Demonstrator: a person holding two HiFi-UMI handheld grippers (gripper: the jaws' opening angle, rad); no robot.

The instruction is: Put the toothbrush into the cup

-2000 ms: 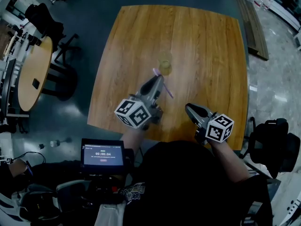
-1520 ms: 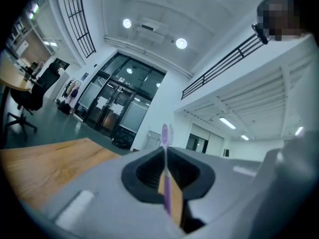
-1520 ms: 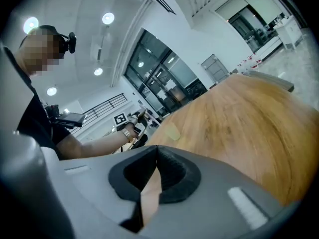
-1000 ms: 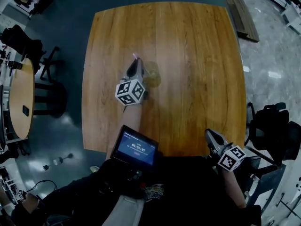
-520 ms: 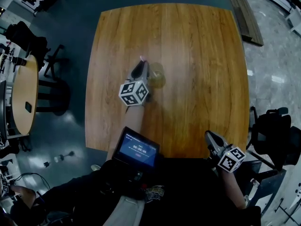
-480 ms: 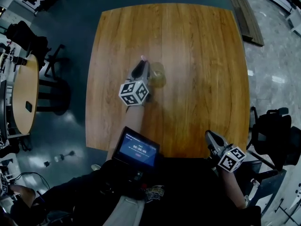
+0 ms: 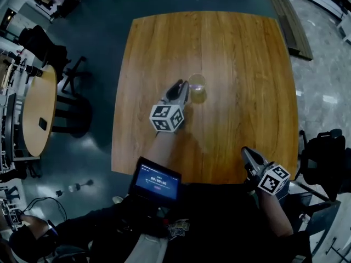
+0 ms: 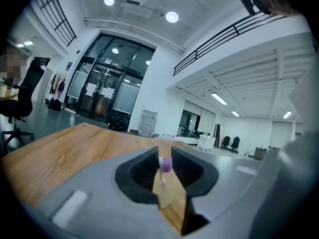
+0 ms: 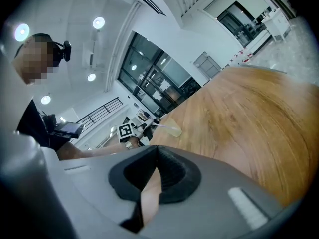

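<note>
The counter [image 7: 241, 64] is smooth wood with a visible grain and a soft sheen, and the cup [image 7: 197, 87] is transparent and glossy.

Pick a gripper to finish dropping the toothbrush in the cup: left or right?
Left. The left gripper sits beside the cup, jaws opening with the toothbrush between them. The right gripper is shut, empty, far off at the near edge of the table.
</note>
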